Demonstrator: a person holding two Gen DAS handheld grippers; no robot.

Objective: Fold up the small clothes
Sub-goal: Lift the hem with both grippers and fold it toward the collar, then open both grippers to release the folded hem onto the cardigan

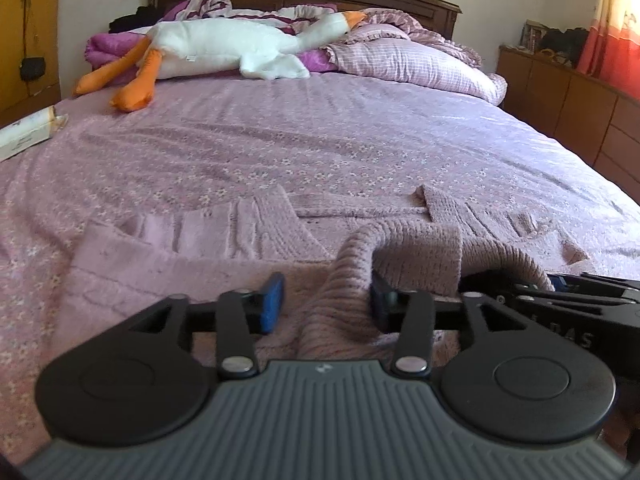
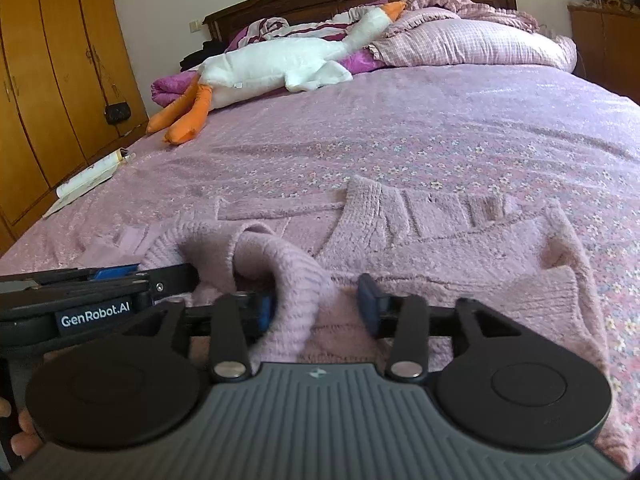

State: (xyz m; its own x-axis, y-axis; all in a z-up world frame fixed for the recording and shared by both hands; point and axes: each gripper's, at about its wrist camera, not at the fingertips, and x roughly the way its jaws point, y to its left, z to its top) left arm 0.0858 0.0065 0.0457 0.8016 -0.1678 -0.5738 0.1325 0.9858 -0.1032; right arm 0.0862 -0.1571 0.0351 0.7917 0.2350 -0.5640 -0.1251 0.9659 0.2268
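- On the pink flowered bedspread [image 1: 320,140], close to me, lies the pink knit sweater [image 1: 280,224]. I think its near part has been folded up over the rest, so one fold looks done.
- My left gripper [image 1: 326,300] has its jaws partway apart. A thick ribbed roll of the sweater sits between them, but the blue pads [image 1: 274,300] are not squeezing it.
- My right gripper [image 2: 316,304] is the same: jaws half apart, a fuzzy roll between them, let go.
- I judge the fold is not flat yet. The rolls need smoothing, and more folds are left.
- I cannot tell which part of the sweater each roll is. My grippers hide its near edge.
- Far off lie a toy goose [image 2: 280,64] and a pillow [image 2: 472,40].
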